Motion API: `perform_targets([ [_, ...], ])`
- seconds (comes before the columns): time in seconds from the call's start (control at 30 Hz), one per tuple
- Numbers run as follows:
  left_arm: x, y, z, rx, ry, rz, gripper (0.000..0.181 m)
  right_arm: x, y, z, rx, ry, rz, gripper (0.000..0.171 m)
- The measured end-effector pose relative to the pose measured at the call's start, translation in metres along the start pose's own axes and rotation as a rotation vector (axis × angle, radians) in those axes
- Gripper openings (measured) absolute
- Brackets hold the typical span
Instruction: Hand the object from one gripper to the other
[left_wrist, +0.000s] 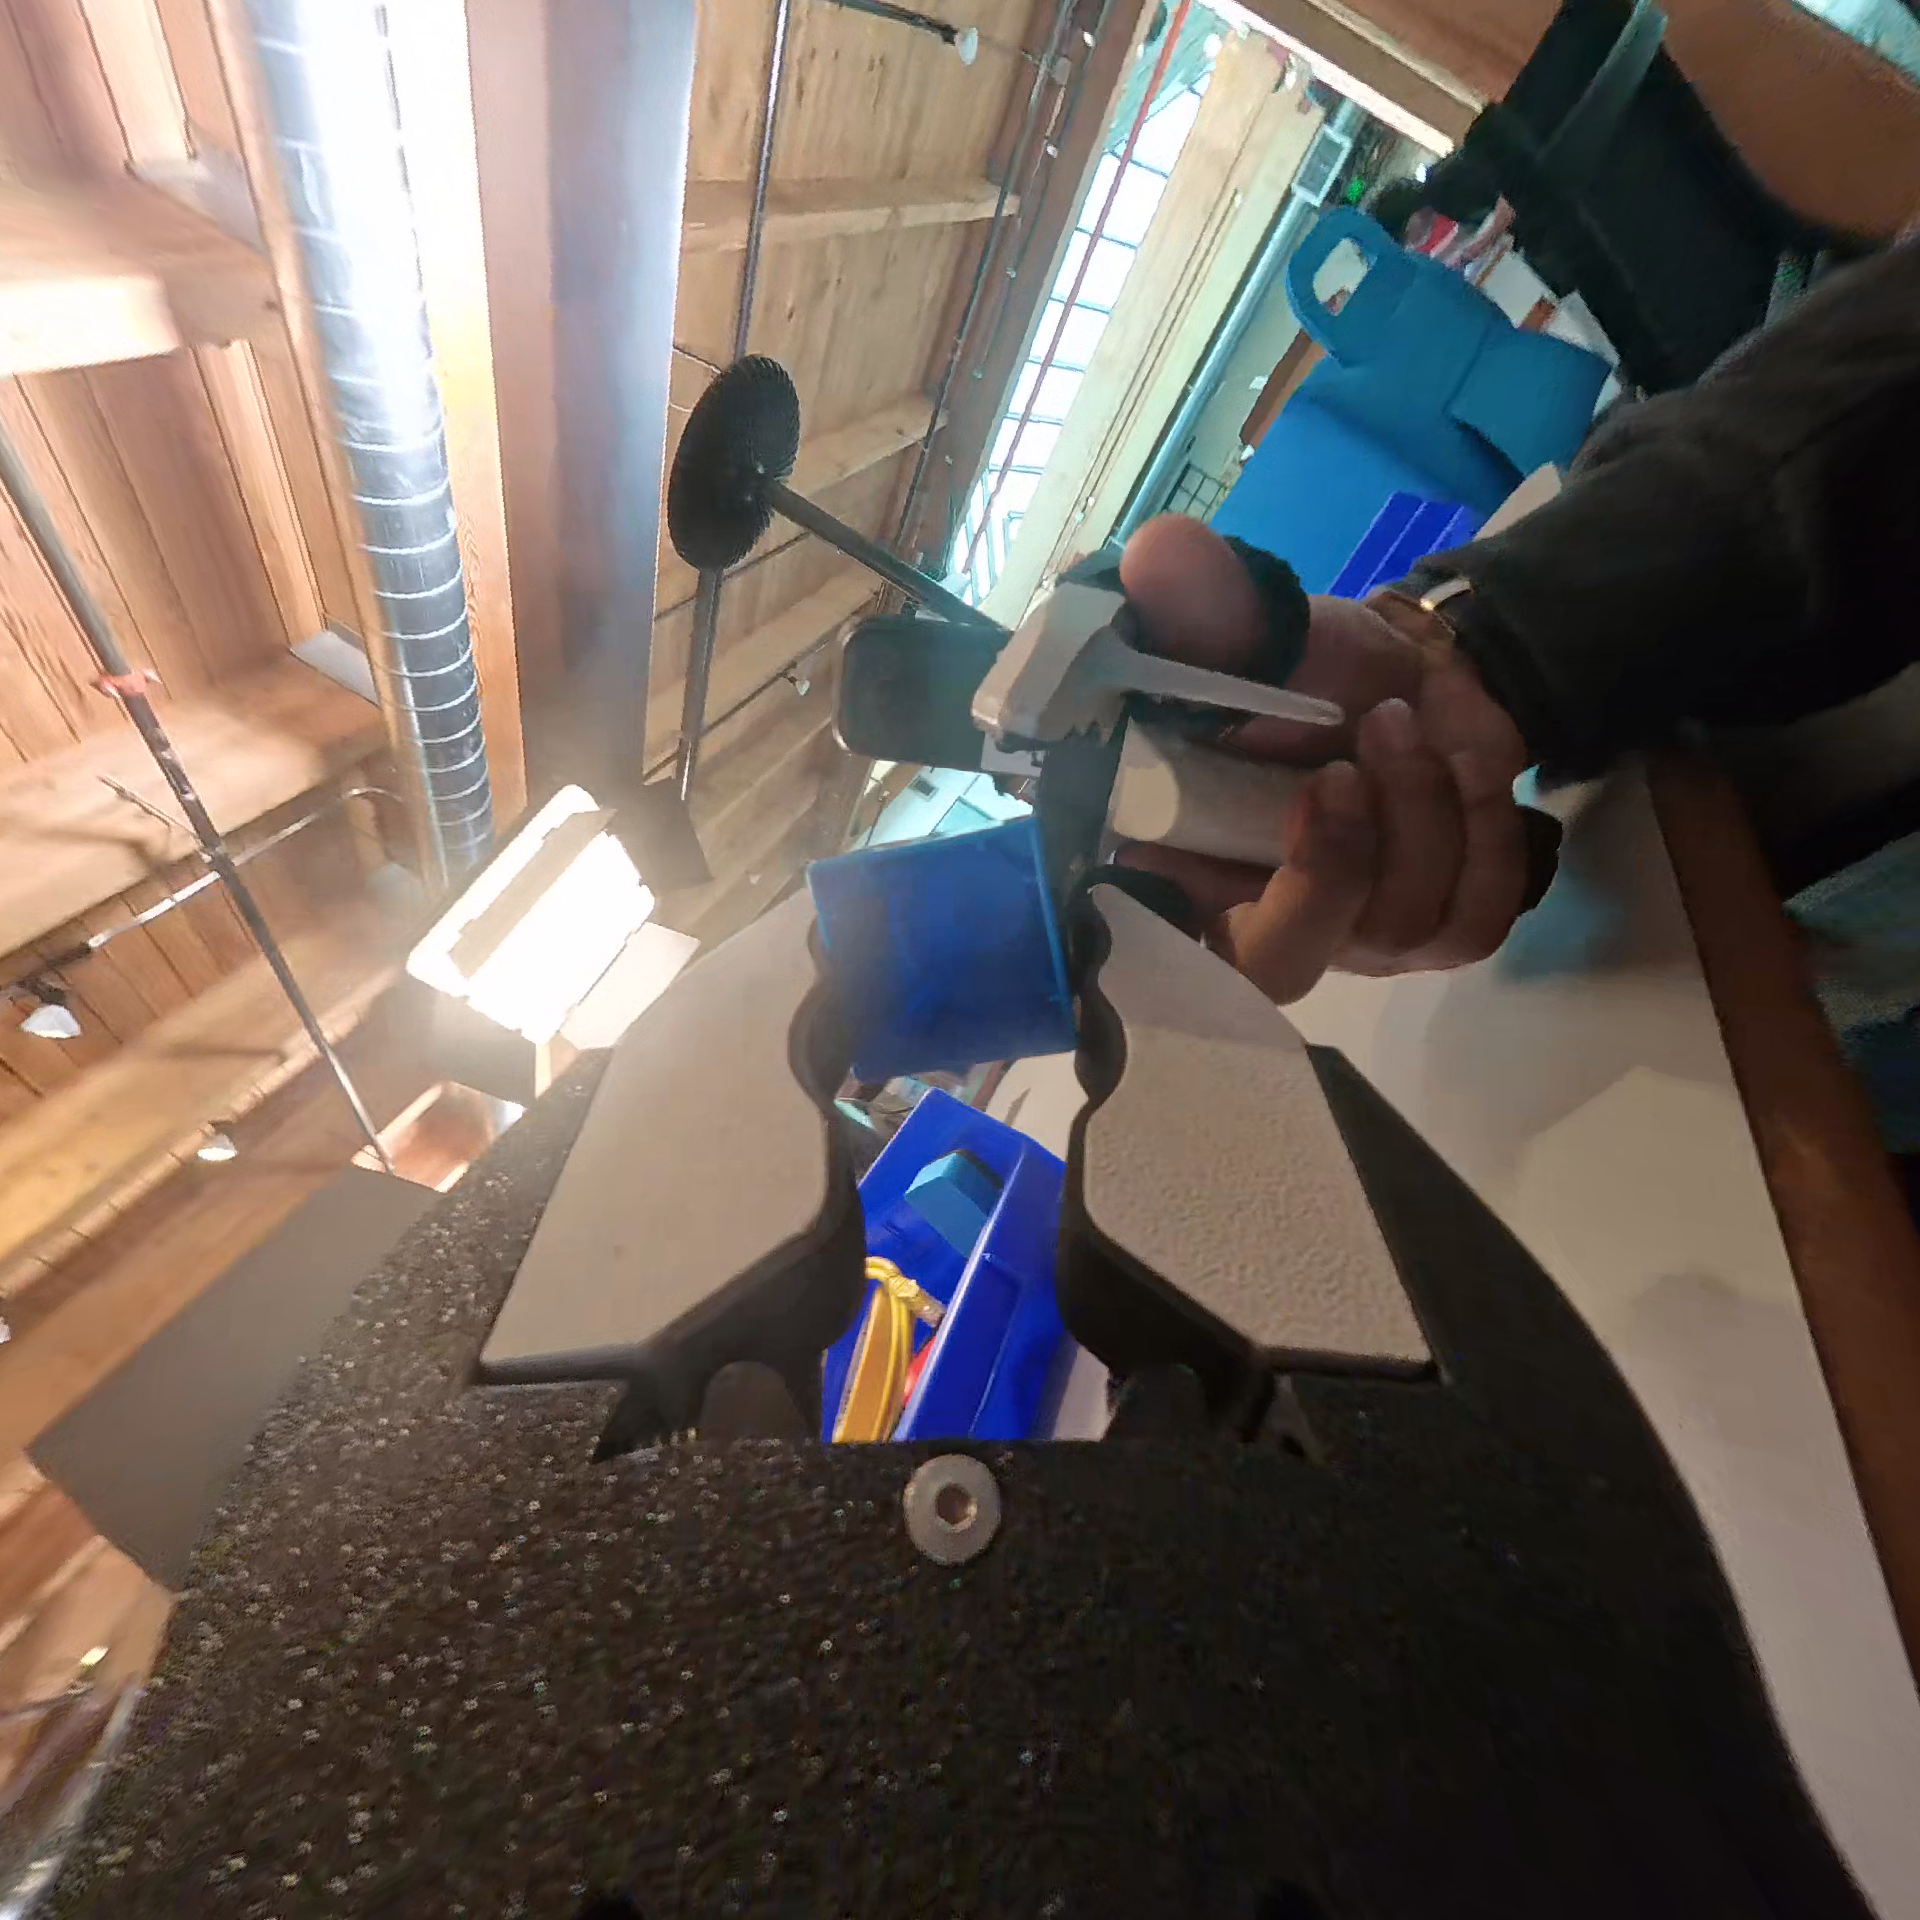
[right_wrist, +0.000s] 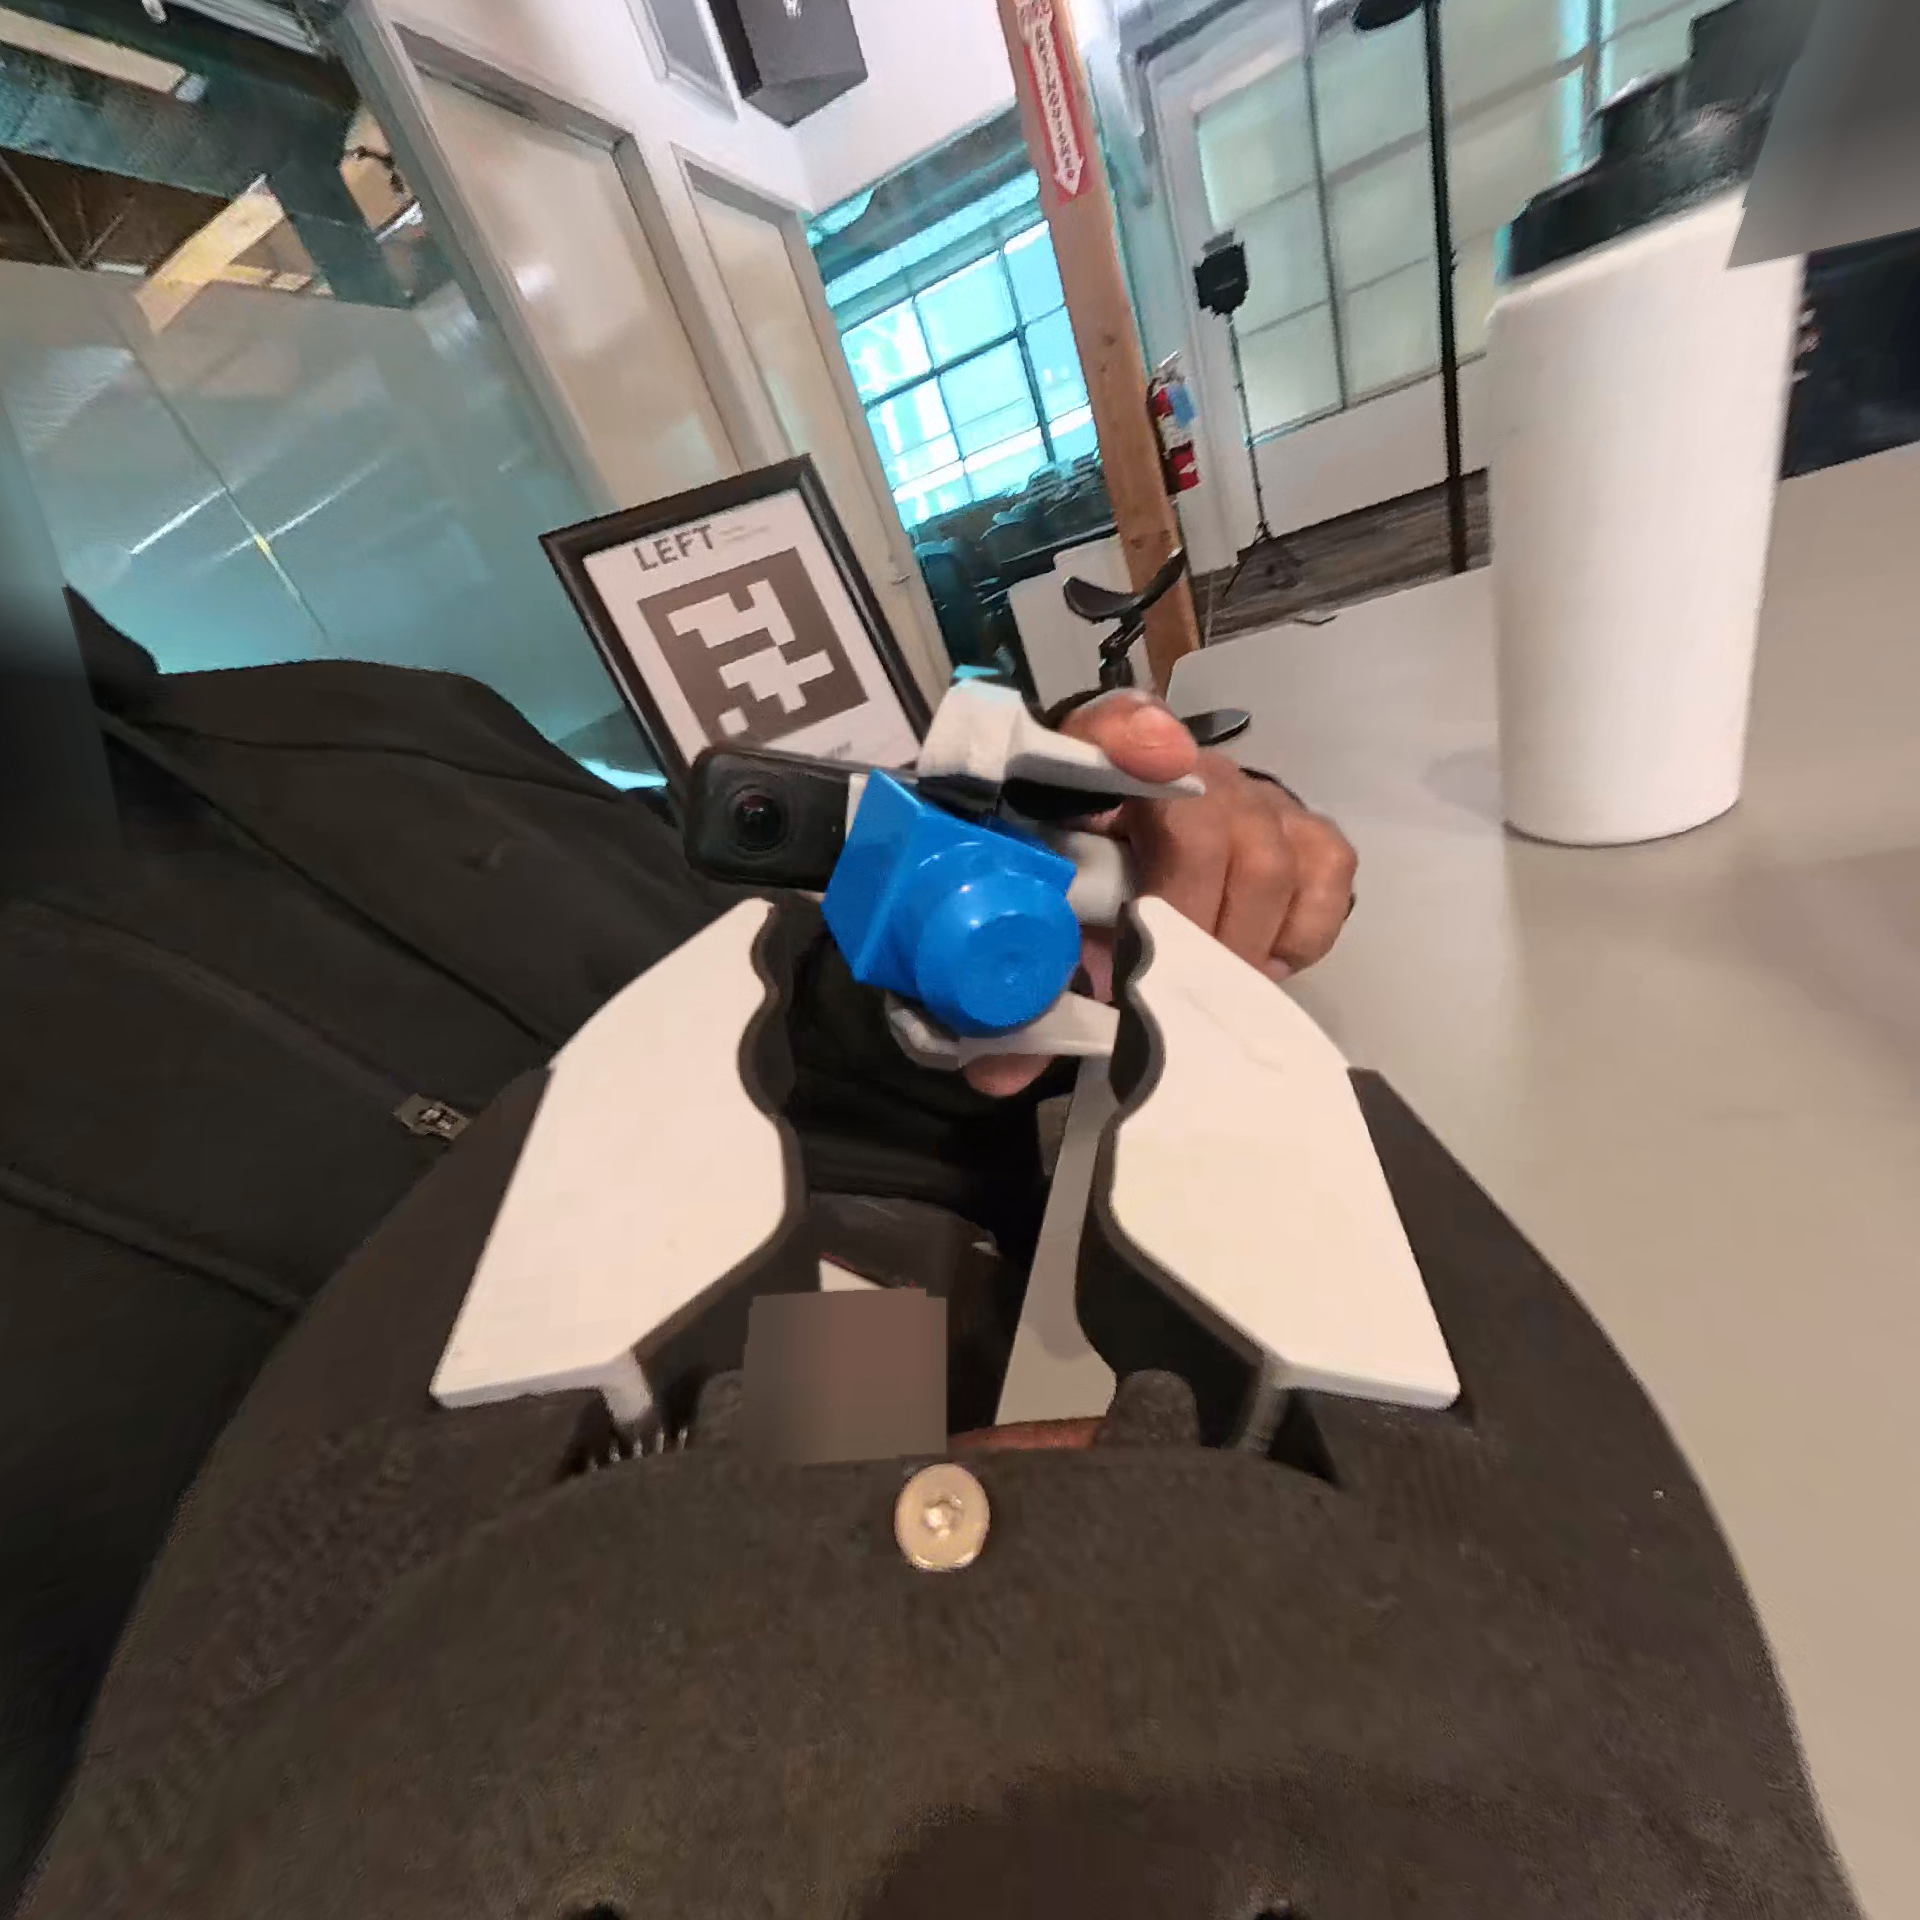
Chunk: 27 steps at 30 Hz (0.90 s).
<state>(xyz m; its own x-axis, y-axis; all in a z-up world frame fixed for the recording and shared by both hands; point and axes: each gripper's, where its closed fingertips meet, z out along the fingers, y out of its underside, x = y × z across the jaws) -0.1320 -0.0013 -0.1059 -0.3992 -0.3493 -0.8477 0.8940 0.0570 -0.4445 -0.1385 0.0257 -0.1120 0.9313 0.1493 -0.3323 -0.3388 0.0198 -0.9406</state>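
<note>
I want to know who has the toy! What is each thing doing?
Blue block: held up in the air.
Left gripper: fingers shut on it.
Right gripper: fingers open, one on either side of it.
White cup: upright, lid on.
Studio light: on.

Blue object (right_wrist: 940, 920): smooth moulded plastic, slight sheen on its rounded cap; in the left wrist view its flat face (left_wrist: 940, 961) reads matt. Both grippers, left gripper (left_wrist: 951, 1023) and right gripper (right_wrist: 951, 940): smooth matt white plastic finger plates edged in wavy black rubbery lining, on coarse, grainy black bodies (speckled like printed plastic), each with a bright metal screw and washer (right_wrist: 940, 1529). Table (right_wrist: 1558, 1018): smooth pale matt top with a wooden edge; ceiling (left_wrist: 187, 582): bare wood planks and beams; sleeve (right_wrist: 312, 883): dark matt cloth; white cylinder (right_wrist: 1631, 540): smooth, faintly glossy.
</note>
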Motion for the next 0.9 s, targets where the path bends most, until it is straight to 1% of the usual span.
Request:
perform_targets([
  [0.07,0.005,0.001,0.001,-0.013,0.011,0.061,0.041,-0.002,0.011,0.005,-0.061,-0.011,0.0,0.059],
  [0.13,0.012,0.004,0.003,-0.024,0.034,0.089,0.041,0.0,0.015,0.009,-0.083,0.008,-0.01,0.059],
  [0.17,0.012,0.005,0.004,-0.034,0.031,0.089,0.041,0.003,0.014,0.008,-0.075,0.027,-0.02,0.05],
  [0.2,0.01,0.009,0.004,-0.058,0.025,0.084,0.042,0.005,0.012,0.006,-0.065,0.042,-0.026,0.047],
  [0.23,0.009,0.015,0.005,-0.082,0.021,0.064,0.041,0.009,0.01,0.005,-0.055,0.068,-0.042,0.04],
  [0.27,0.007,0.02,0.006,-0.105,0.023,0.032,0.041,0.016,0.008,0.003,-0.049,0.118,-0.068,0.04],
  [0.3,0.004,0.025,0.006,-0.123,0.019,-0.013,0.042,0.023,0.005,0.0,-0.042,0.177,-0.1,0.04],
  [0.37,-0.002,0.034,0.005,-0.161,0.013,-0.128,0.05,0.033,0.0,-0.005,-0.03,0.264,-0.172,0.039],
  [0.43,-0.007,0.043,0.005,-0.196,0.017,-0.257,0.055,0.039,-0.008,-0.009,-0.012,0.357,-0.28,0.039],
  [0.5,-0.011,0.047,0.003,-0.21,0.022,-0.376,0.058,0.05,-0.014,-0.016,-0.022,0.501,-0.425,0.039],
  [0.57,-0.016,0.052,0.002,-0.224,0.007,-0.446,0.06,0.062,-0.019,-0.023,-0.043,0.651,-0.556,0.039],
  [0.63,-0.017,0.065,0.001,-0.303,-0.004,-0.501,0.06,0.071,-0.027,-0.03,-0.067,0.814,-0.723,0.039],
  [0.7,-0.009,0.071,0.001,-0.36,0.065,-0.701,0.065,0.076,-0.029,-0.035,-0.142,0.966,-0.949,0.039],
  [0.77,-0.003,0.069,0.001,-0.362,0.134,-0.889,0.072,0.078,-0.028,-0.034,-0.202,1.034,-1.09,0.039],
  [0.83,-0.011,0.062,-0.001,-0.309,0.129,-1.026,0.074,0.078,-0.024,-0.03,-0.231,1.037,-1.136,0.039],
  [0.9,-0.022,0.061,-0.001,-0.283,0.082,-1.155,0.075,0.083,-0.021,-0.031,-0.273,1.068,-1.152,0.039],
])
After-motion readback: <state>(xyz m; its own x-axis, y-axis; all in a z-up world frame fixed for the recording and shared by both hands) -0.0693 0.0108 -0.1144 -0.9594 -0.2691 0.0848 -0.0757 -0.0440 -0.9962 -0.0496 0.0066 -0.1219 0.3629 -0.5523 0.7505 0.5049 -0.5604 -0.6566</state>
